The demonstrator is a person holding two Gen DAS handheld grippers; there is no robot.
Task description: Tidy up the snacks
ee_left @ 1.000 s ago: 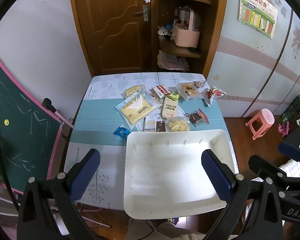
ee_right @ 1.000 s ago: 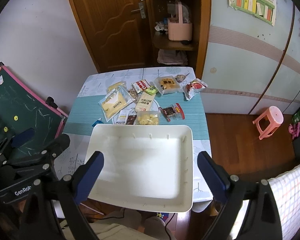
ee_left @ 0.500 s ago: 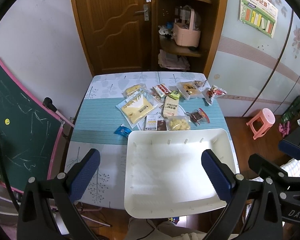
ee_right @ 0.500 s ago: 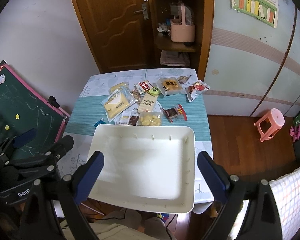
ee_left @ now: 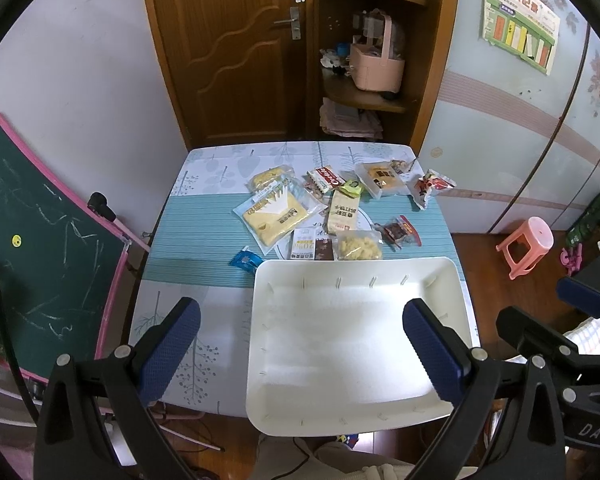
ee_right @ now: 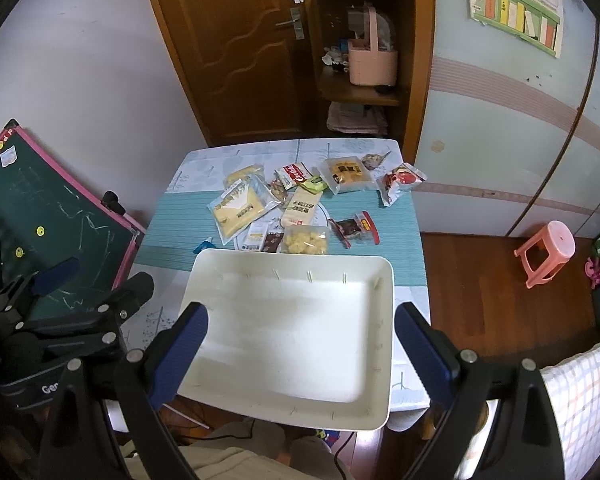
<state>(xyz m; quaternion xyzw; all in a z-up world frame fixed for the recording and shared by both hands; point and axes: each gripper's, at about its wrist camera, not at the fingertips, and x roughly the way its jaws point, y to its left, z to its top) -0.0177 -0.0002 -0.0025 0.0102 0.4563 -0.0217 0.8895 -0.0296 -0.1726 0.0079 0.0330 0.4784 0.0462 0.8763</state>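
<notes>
An empty white tray (ee_left: 352,412) (ee_right: 288,404) lies at the table's near edge, overhanging it. Beyond it several snack packets are scattered: a large yellow packet (ee_left: 276,216) (ee_right: 240,208), a bag of yellow puffs (ee_left: 358,245) (ee_right: 304,241), a dark red packet (ee_left: 398,233) (ee_right: 354,227), a red-and-white bag (ee_left: 430,188) (ee_right: 400,182) and a small blue packet (ee_left: 244,259) (ee_right: 204,246). My left gripper (ee_left: 300,348) hovers open above the tray's near left. High over the tray, my right gripper (ee_right: 300,354) is open too. Neither holds anything.
The table (ee_left: 204,224) carries a teal runner and a leaf-print cloth. A green chalkboard (ee_left: 32,248) leans at the left. A wooden door (ee_left: 228,48) and shelf (ee_left: 364,92) stand behind. A pink stool (ee_left: 526,244) sits on the floor at the right.
Both views have drifted slightly; the table and tray sit a little lower in the right wrist view. Both grippers stay open and no packet has moved.
</notes>
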